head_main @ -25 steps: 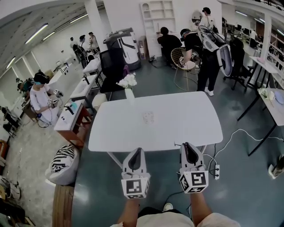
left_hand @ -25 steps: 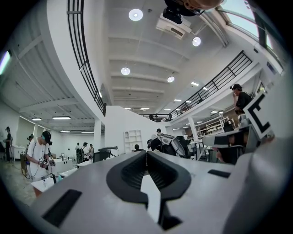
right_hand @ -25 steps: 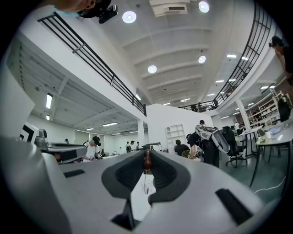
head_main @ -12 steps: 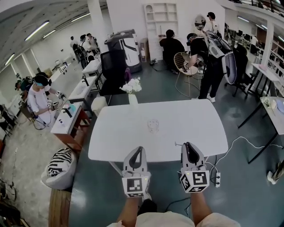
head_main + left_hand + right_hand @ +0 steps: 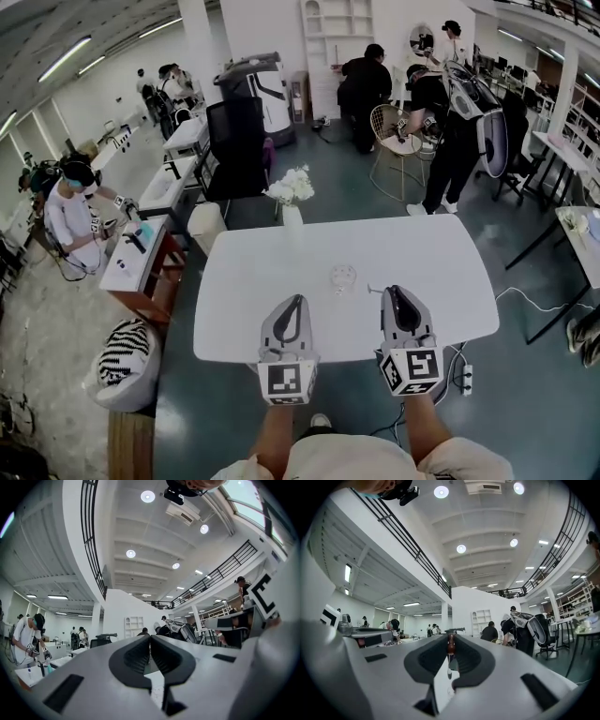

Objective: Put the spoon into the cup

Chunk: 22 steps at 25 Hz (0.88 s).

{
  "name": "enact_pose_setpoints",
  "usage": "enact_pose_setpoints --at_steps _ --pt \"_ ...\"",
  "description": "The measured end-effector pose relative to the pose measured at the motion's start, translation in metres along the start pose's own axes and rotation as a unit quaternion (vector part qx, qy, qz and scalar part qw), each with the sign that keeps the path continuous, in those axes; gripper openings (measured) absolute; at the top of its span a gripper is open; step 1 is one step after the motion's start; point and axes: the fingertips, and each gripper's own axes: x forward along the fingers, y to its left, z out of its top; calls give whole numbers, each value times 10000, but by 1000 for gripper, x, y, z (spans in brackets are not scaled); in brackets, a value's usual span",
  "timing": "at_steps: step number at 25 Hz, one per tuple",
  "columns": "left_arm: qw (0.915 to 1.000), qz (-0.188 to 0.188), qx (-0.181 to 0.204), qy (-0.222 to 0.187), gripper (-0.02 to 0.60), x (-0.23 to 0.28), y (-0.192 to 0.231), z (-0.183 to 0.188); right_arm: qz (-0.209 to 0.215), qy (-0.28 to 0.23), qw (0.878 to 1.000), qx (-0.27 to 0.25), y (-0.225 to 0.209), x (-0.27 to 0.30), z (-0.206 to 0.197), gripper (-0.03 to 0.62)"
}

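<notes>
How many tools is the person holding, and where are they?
2. The left tool is over the table's near side, shut and empty; the right tool beside it grips the spoon.

The white table (image 5: 253,300) bears a clear cup (image 5: 343,277), standing upright near its middle.

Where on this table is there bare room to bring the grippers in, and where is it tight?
The table is mostly bare: the left stretch from the near edge up to the flower vase, and the whole right end past the cup. Tightest is the middle, where the cup stands just ahead of the left gripper and right gripper.
</notes>
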Motion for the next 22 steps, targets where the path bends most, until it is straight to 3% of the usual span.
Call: enact_pose_setpoints --at_steps 4,10,16,22 --pt "9997 -142 -140 -116 8 25 29 -9 -85 81 9999 -60 12 36 -8 25" --pt "9987 -406 -318 31 8 52 47 -27 -294 262 9992 -88 15 64 -19 25" --pt "9973 -544 -465 151 8 80 45 -48 -421 442 9981 -85 1 83 -37 25" --pt "9976 -537 -317 299 8 119 31 -61 -412 494 9978 127 -34 109 -53 25"
